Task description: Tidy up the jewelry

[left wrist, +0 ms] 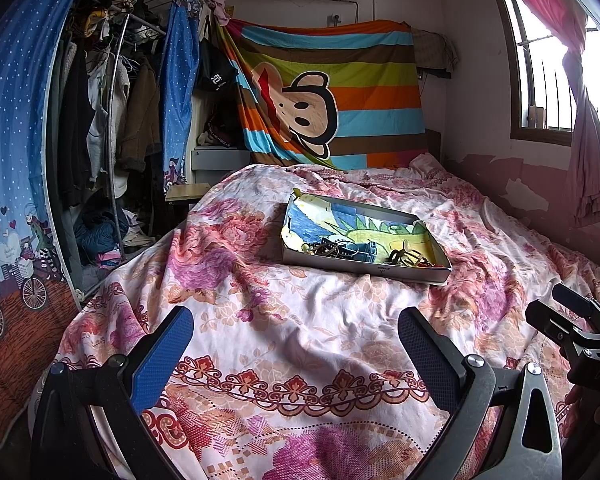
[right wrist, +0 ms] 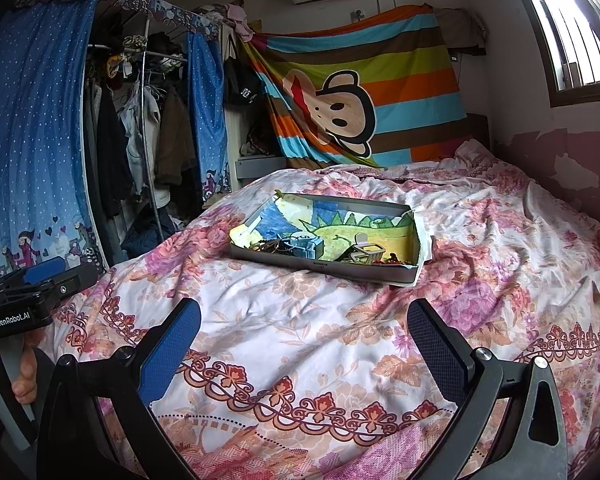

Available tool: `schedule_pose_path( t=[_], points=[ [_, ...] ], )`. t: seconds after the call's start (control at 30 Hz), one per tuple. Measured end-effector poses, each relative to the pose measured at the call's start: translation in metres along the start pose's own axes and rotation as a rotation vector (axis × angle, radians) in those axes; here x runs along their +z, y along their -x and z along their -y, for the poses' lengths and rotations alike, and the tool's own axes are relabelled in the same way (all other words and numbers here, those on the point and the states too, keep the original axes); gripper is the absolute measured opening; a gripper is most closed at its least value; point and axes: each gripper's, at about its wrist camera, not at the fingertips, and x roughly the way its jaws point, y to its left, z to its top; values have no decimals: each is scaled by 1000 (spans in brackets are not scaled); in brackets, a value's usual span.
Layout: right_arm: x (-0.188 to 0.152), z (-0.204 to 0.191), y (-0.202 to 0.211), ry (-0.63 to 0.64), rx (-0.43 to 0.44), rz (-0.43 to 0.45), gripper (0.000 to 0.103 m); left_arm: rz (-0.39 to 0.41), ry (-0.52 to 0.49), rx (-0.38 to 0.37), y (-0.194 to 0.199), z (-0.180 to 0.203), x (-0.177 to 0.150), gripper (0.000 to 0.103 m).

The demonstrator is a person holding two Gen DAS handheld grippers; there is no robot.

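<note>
Both tools idle over the flowered bedspread (left wrist: pixel 300 340), low in frame. My left gripper (left wrist: pixel 295 344) has its blue-padded fingers spread wide, nothing between them; my right gripper (right wrist: pixel 304 332) is the same, apart and empty. Part of the right tool shows at the lower right edge of the left wrist view, and a hand (right wrist: pixel 23 376) grips the other tool's handle at the lower left of the right wrist view.

The task's thing: a shallow cardboard tray (right wrist: pixel 380 274), centre frame in both views, well ahead of both grippers, resting on rumpled bedding. It is lined with a child's drawing in blue, green and yellow.

Contents sit bunched along the near wall:
- a dark tangle of jewelry (right wrist: pixel 269 246) at the left end; chains or bands, too small to tell
- a blue-grey boxy item (right wrist: pixel 306 246) beside it
- a pale hair claw clip (right wrist: pixel 366 252) toward the right
- small red bits (right wrist: pixel 392 259) in the right corner

Handling, my guess: all light. The tangle is limp and snag-prone, so pinch one strand at an outer loop. The clip looks stiff; grip across its body. The tray may rock on the soft bed.
</note>
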Motion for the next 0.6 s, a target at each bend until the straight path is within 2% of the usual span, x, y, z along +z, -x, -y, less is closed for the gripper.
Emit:
schedule_pose_path(
  t=[0.6],
  points=[
    [-4,-3,1,5,6,-5,101,0,0,0,0,0,0,103]
  ],
)
